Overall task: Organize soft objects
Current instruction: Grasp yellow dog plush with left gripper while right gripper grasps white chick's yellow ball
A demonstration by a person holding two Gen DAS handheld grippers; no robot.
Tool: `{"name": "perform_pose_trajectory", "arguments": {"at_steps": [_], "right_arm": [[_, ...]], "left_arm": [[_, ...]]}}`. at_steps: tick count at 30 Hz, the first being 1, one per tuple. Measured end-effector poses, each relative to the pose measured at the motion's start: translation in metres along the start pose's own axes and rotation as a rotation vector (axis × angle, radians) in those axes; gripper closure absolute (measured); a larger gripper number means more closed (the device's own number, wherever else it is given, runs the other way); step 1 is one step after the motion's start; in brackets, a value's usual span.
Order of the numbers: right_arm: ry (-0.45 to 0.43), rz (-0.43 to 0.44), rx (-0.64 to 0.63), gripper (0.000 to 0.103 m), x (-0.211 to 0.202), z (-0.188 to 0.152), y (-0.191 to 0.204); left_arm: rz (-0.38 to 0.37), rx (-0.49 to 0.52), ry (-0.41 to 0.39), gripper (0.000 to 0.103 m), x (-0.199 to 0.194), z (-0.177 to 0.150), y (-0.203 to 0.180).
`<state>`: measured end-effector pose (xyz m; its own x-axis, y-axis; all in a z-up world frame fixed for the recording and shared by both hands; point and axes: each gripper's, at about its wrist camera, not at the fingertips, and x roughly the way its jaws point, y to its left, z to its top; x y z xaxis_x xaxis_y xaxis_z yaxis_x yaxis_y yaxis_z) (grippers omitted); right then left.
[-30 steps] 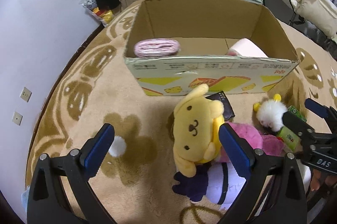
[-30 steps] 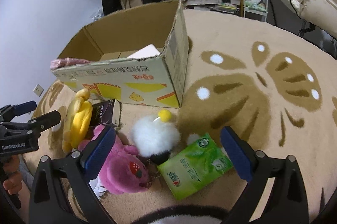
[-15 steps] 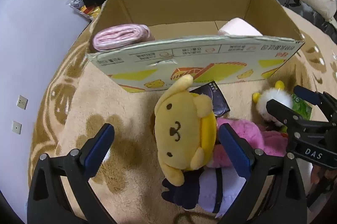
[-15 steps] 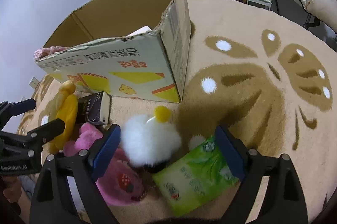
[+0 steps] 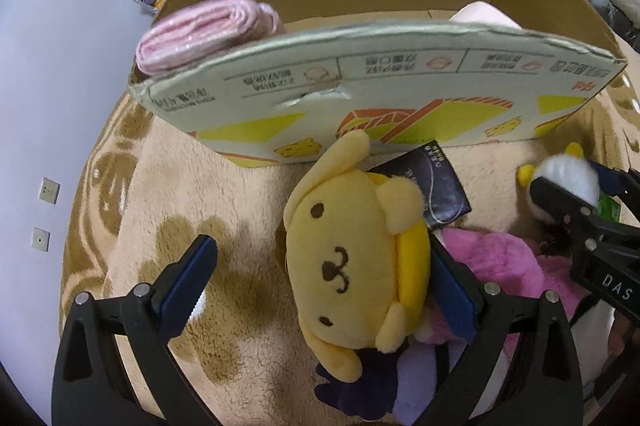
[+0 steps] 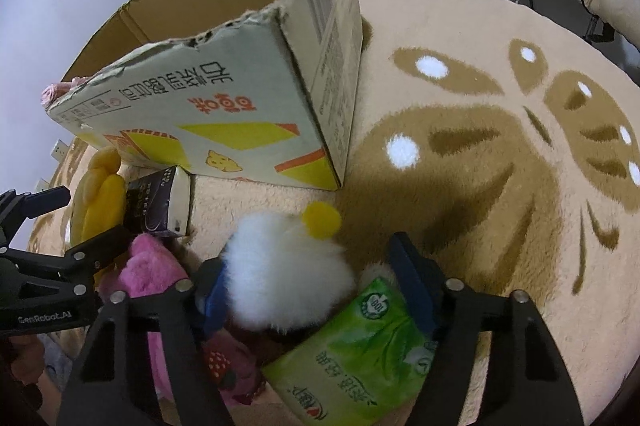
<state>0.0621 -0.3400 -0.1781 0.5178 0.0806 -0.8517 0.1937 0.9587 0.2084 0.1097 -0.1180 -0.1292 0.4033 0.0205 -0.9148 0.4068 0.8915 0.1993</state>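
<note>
A yellow dog plush (image 5: pixel 348 266) lies face up on the rug, on a pink plush (image 5: pixel 492 266) and a purple-and-white plush (image 5: pixel 400 382). My left gripper (image 5: pixel 320 286) straddles the dog, open; its right pad is against the plush's side and its left pad stands apart. My right gripper (image 6: pixel 312 290) has its jaws closing around a white fluffy plush (image 6: pixel 280 274) with yellow pom-poms. Its left pad is in the fur and its right pad is still clear. The open cardboard box (image 5: pixel 360 94) holds a rolled pink towel (image 5: pixel 200 34) and a white item (image 5: pixel 480 16).
A green tissue pack (image 6: pixel 360 354) lies under the right gripper. A dark packet (image 5: pixel 436 186) leans at the box's front wall. The patterned beige rug (image 6: pixel 480 146) stretches to the right. Shelves and a white coat stand behind the box. A wall runs along the left.
Both grippers have come down and closer to the pile. The left now straddles the yellow dog. The right jaws have narrowed around the white plush.
</note>
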Motion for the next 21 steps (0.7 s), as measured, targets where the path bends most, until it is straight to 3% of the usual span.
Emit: {"name": "perform_pose_trajectory", "arguments": {"at_steps": [2, 8, 11, 14, 16, 19, 21], "right_arm": [[-0.002, 0.011, -0.014, 0.046, 0.001, 0.003, 0.003], [0.004, 0.030, 0.008, 0.048, 0.003, 0.002, 0.002], [0.005, 0.031, 0.012, 0.048, 0.002, 0.002, 0.001], [0.007, 0.023, -0.014, 0.052, 0.001, 0.000, 0.002], [0.003, 0.030, -0.025, 0.060, 0.000, 0.000, 0.004], [-0.007, 0.038, -0.036, 0.072, -0.005, -0.003, 0.008], [-0.017, 0.028, -0.049, 0.072, -0.008, -0.004, 0.011]], "left_arm": [[0.005, 0.000, 0.010, 0.005, 0.003, -0.001, 0.001], [0.077, -0.002, 0.005, 0.004, 0.002, -0.001, 0.001], [0.064, -0.012, 0.006, 0.010, 0.001, 0.000, 0.005], [0.021, -0.022, 0.017, 0.026, 0.001, -0.002, 0.008], [-0.024, -0.022, 0.015, 0.045, 0.002, -0.003, 0.010], [-0.071, -0.015, 0.005, 0.051, -0.001, -0.005, 0.007], [-0.060, -0.003, -0.016, 0.054, -0.004, -0.007, 0.005]]}}
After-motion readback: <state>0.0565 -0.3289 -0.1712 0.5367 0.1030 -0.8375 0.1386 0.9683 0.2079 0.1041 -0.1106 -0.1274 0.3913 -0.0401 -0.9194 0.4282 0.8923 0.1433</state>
